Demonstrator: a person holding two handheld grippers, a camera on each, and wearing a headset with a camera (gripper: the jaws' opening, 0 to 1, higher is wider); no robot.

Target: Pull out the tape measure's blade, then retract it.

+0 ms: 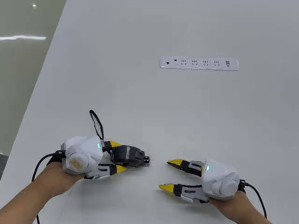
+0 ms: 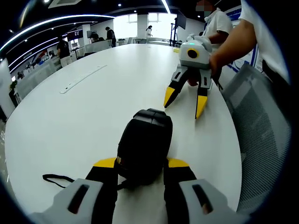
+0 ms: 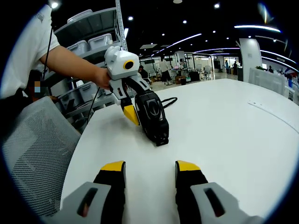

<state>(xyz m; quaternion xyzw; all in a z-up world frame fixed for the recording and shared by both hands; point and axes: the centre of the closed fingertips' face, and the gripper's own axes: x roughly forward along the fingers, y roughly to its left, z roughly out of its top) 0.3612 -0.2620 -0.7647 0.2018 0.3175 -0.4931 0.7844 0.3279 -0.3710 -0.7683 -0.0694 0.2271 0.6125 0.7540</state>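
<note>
The black tape measure [image 1: 129,155] sits on the white table [image 1: 187,116], blade tucked in, its black strap [image 1: 96,123] looped behind.

head view overhead; gripper views low, opposed, tape measure [image 1: 130,156] shared

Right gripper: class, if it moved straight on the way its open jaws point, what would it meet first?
Probably the front end of the black tape measure, which is clamped in the left gripper. It lies ahead of the right gripper but slightly off-centre, so a near miss is possible.

The tape measure [image 1: 128,155] looks matt black plastic, the table [image 1: 140,93] smooth and white.
</note>
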